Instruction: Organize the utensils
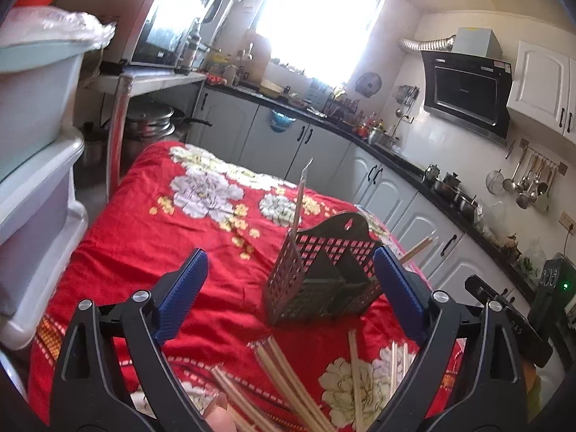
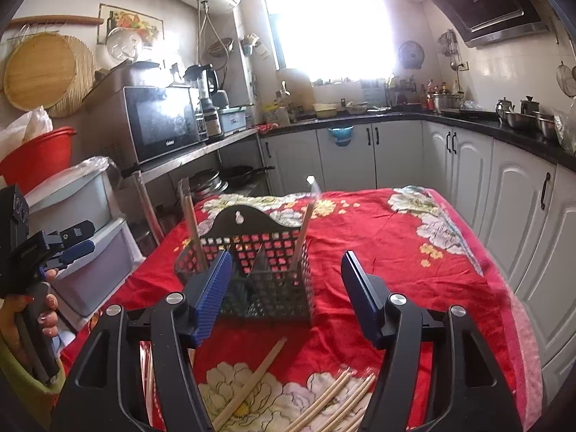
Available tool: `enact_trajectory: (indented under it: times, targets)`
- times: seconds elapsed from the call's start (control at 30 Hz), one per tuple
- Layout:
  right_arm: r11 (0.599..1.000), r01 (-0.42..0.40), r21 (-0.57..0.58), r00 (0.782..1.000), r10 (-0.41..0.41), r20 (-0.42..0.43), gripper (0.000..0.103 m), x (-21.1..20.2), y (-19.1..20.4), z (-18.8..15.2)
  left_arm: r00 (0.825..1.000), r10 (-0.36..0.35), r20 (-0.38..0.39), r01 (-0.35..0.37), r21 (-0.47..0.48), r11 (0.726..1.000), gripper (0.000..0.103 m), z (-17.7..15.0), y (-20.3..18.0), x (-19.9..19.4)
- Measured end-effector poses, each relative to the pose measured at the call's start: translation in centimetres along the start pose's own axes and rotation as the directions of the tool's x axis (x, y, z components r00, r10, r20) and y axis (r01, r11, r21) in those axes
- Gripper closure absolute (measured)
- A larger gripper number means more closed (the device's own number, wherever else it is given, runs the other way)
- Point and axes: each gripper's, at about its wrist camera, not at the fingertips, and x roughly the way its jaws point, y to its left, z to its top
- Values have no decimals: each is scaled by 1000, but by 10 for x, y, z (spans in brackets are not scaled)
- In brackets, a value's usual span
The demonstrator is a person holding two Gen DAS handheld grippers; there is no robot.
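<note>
Lying loose, slender wooden chopsticks point(image 2: 248, 385) front a perforated dark plastic holder point(image 2: 266, 280).

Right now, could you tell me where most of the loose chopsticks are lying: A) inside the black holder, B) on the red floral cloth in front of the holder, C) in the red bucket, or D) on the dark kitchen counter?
B: the loose chopsticks lie scattered on the red floral cloth in front of the black holder, which has only a few standing in it.
</note>
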Motion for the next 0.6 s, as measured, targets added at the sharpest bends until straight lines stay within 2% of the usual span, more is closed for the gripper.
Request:
enact_trajectory:
  times: [0.33, 0.6]
  targets:
    - [999, -32, -10, 997, 31, -66, 42, 7, 15, -23, 996, 46, -78, -49, -37, 998, 18, -33, 22, -4]
    - [999, -46, -19, 988, 43, -148, 42, 18, 21, -45, 985, 50, -165, -61, -58, 996, 18, -66, 37, 2]
